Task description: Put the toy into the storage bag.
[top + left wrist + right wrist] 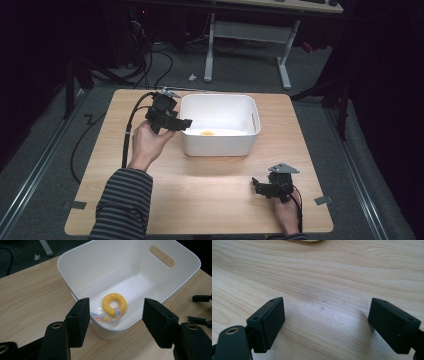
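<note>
left tongs point(115, 315): jaws wide apart, empty, held just above the bin's near-left rim | right tongs point(327, 322): jaws wide apart, empty, low over bare bench point(324, 277), well apart from bin | bin point(220, 146): white, mid-bench, holds yellow ring toy point(114, 303) with pastel rope knot on its floor

Right gripper view: right hand-held gripper point(325, 326) with jaws spread wide, nothing between them. Both jaws are black, blocky, with small screw holes on their upper faces; a brass-coloured ring sits on the arm of the left-side jaw. Under and beyond them lies the pale wood-grain desk point(332, 277), with a few tiny dark specks near centre. A pale object's edge touches the top border, too cropped to identify.
</note>
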A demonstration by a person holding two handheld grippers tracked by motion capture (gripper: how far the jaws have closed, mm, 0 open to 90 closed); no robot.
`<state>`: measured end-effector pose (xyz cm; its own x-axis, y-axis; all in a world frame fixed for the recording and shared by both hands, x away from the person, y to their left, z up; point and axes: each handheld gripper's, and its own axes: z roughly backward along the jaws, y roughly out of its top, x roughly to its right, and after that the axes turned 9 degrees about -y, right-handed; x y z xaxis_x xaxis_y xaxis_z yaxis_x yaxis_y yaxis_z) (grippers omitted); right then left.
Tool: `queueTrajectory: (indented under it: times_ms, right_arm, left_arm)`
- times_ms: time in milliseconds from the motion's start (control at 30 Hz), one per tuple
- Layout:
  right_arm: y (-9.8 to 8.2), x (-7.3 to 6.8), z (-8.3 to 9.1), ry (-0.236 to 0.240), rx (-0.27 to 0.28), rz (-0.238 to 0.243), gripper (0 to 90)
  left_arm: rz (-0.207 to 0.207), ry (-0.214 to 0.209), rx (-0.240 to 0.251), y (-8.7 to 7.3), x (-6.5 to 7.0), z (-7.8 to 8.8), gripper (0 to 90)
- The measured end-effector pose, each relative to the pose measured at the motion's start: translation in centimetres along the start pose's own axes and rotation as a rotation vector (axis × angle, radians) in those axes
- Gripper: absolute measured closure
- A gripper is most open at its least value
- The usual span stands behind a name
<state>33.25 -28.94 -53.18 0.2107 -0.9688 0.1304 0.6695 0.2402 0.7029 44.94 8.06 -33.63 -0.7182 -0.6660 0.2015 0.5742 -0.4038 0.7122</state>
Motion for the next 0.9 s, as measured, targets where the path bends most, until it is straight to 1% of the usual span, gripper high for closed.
queueTrajectory:
  times_ms: [33,67,133,200,233,600,733,867,900]
  right_arm:
    - [0.0,0.0,0.0,0.000,0.000,0.000,13.9]
    - [0.0,0.0,0.0,0.000,0.000,0.000,13.9]
    - [0.0,0.0,0.0,0.001,-0.001,-0.001,13.9]
    - [0.0,0.0,0.0,0.002,-0.001,0.000,13.9]
    - [0.0,0.0,0.0,0.002,-0.001,0.000,13.9]
    - [0.0,0.0,0.0,0.002,-0.001,0.000,13.9]
    - [0.0,0.0,0.0,0.003,0.000,0.002,13.9]
    - [0.0,0.0,0.0,0.003,0.000,0.003,13.9]
    - [0.0,0.0,0.0,0.004,0.000,0.003,13.9]
  left_arm:
    - [0.000,0.000,0.000,0.0,0.0,0.0,39.3]
    - [0.000,0.003,0.010,-0.4,-0.1,0.5,39.2]
    - [-0.002,0.013,0.018,-0.6,-0.2,0.9,39.1]
    - [-0.002,0.015,0.020,-0.7,-0.2,1.0,39.1]
    - [0.001,0.017,0.032,-1.1,-0.3,1.4,39.0]
    - [0.007,0.018,0.068,-2.6,-0.4,3.0,38.3]
    - [0.004,0.033,0.073,-3.4,-0.4,3.7,37.9]
    - [0.015,0.034,0.088,-3.9,-0.5,4.1,37.8]
    - [0.014,0.044,0.097,-4.2,-0.5,4.3,37.9]
